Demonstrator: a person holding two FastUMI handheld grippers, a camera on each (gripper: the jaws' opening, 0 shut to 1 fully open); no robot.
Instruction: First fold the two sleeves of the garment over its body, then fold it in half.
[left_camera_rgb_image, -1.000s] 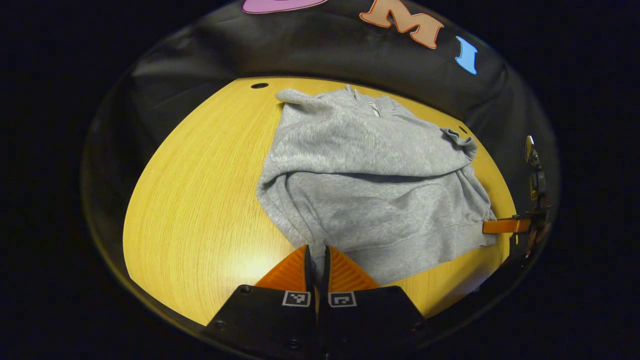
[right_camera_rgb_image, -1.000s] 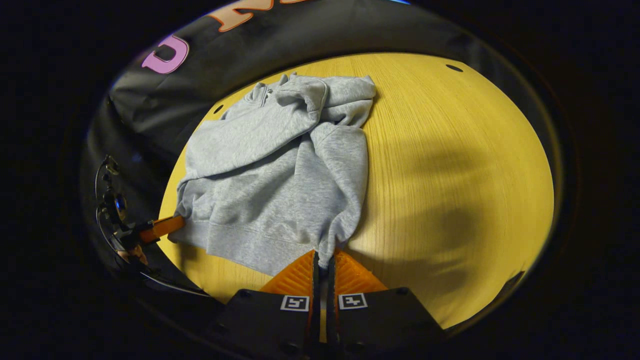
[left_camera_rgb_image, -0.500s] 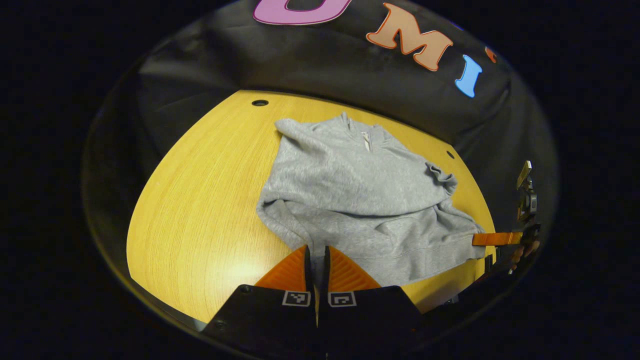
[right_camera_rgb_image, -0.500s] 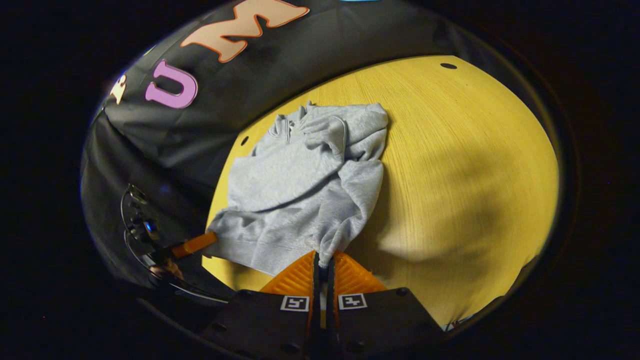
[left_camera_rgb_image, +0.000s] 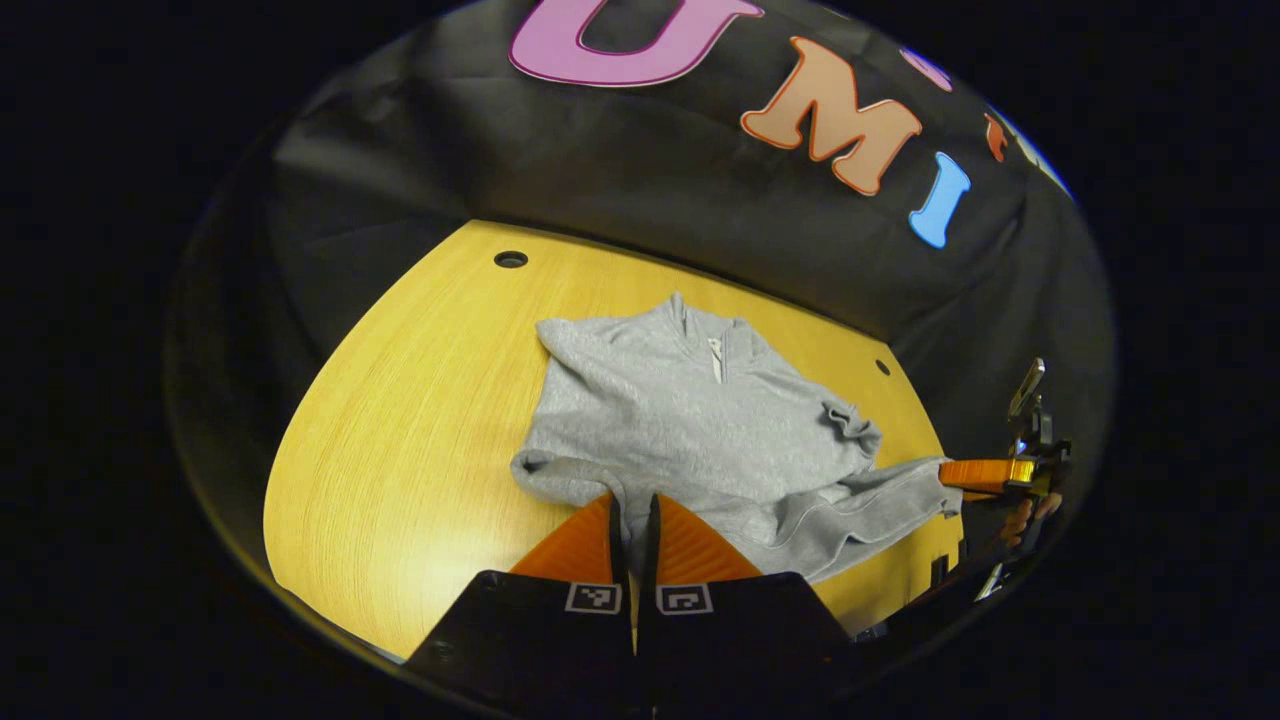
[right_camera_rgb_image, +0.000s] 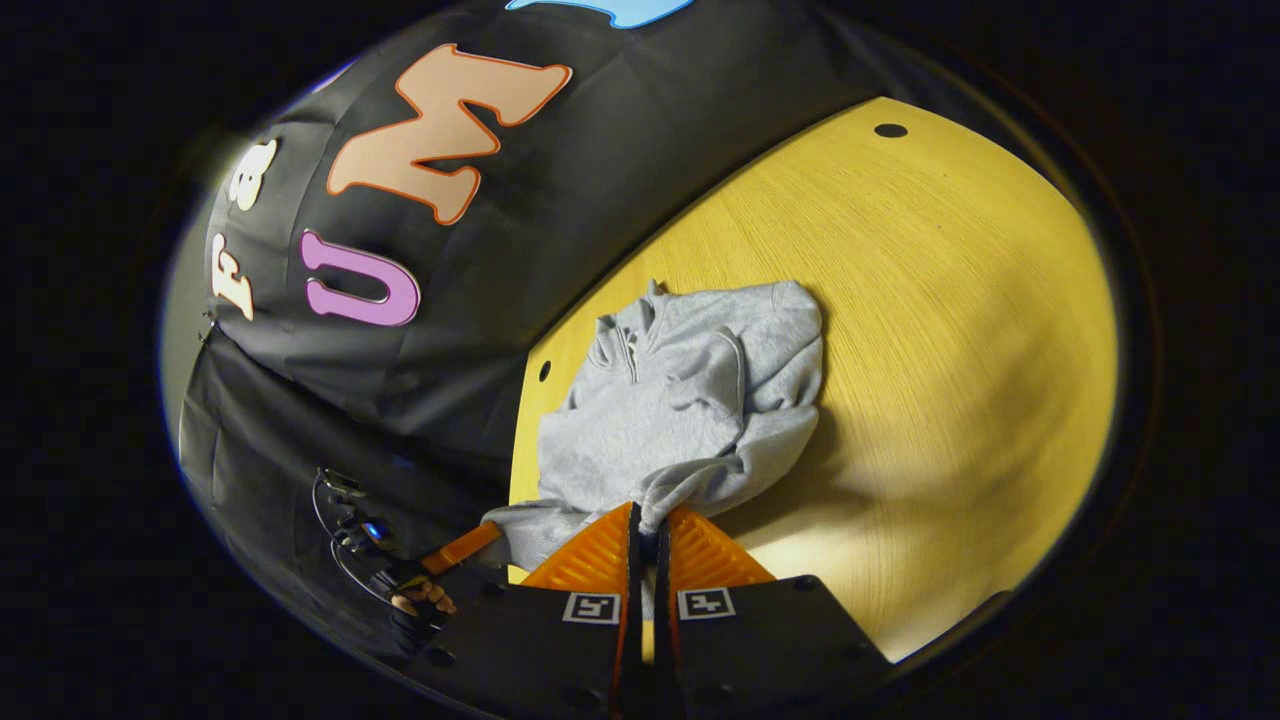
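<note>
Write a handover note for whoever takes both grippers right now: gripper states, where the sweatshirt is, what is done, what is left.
Left gripper: shut on the hem of the grey sweatshirt, at one bottom corner.
Right gripper: shut on the hem at the other bottom corner.
Sweatshirt: on the wooden table, collar toward the booth wall, hem lifted off the table between the grippers.
Done: both sleeves lie folded across the body.
Left: the fold in half. Probably carry the hem forward to the collar, lay it down evenly, then open both grippers.
</note>
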